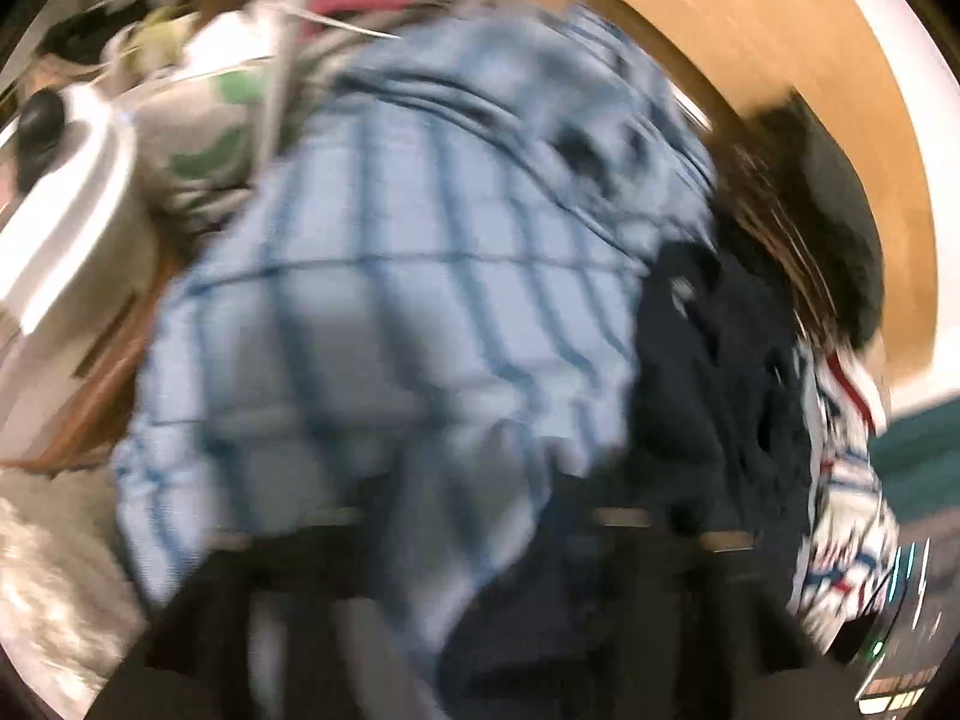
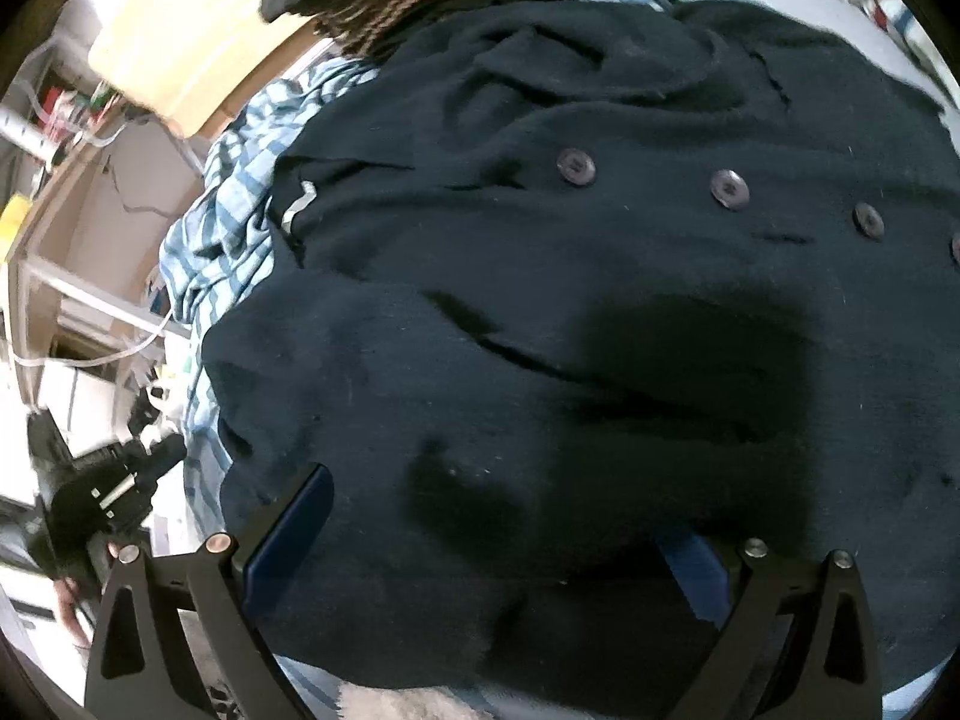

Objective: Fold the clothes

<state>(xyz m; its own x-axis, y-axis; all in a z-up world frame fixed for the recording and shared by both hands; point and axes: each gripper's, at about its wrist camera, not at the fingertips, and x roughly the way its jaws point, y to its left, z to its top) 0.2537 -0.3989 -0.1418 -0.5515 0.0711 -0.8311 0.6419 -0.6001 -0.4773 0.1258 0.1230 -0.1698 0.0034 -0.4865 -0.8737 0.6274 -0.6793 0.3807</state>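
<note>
Navy buttoned garment [image 2: 540,300] lies rumpled atop pile; blue plaid shirt [image 1: 390,300] crumpled just beside, touching.

Both wrist views look down, close — sharing dark garment [image 2: 540,276].

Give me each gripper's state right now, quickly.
Left gripper: open, view blurred; plaid shirt lies between its fingers.
Right gripper: open over the dark buttoned garment, not gripping.

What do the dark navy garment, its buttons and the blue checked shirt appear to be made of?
Dark navy garment: looks like a soft, matte knit, perhaps cotton; slightly fuzzy with specks of lint. Its buttons: probably plastic, with a faint sheen. Blue checked shirt: seems a thin woven fabric, crumpling into fine creases; too blurred to say more.
</note>
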